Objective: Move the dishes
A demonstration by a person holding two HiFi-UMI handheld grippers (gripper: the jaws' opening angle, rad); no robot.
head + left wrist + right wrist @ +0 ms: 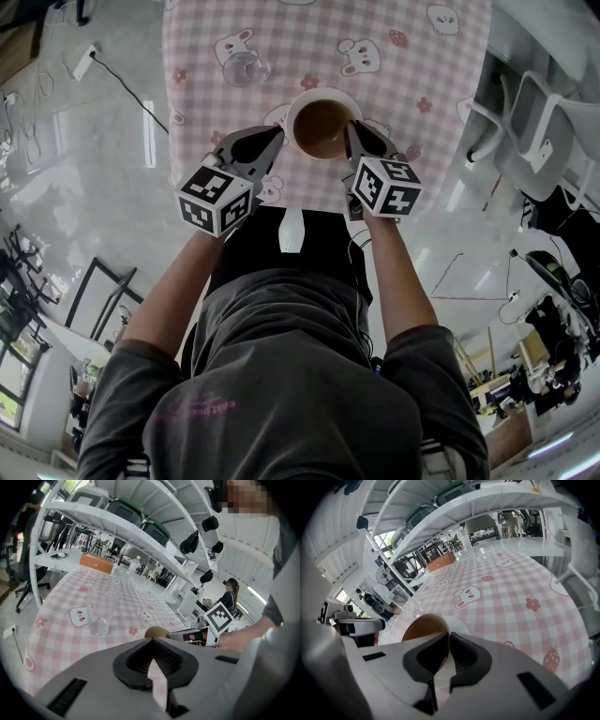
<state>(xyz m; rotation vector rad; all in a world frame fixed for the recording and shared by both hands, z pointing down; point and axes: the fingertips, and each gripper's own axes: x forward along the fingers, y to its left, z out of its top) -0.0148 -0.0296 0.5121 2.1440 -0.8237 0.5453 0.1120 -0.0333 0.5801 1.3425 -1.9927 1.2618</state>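
Observation:
A bowl (321, 127), brown inside with a pale rim, sits near the front edge of the pink checked table (394, 56). My right gripper (349, 137) is shut on its right rim; in the right gripper view the thin rim of the bowl (424, 625) stands between the pads of the right gripper (446, 639). A white dish (460, 624) shows just behind the bowl. My left gripper (278, 141) is shut on nothing, close to the bowl's left side. In the left gripper view, past the left gripper (152, 641), I see the bowl (156, 632) and the right gripper's marker cube (218, 618).
An empty clear glass (246, 67) (101, 606) stands further back on the left of the table. An orange box (96, 564) lies at the far end under white shelving (117, 524). White chairs (525, 131) stand to the right. The person's body is against the table's front edge.

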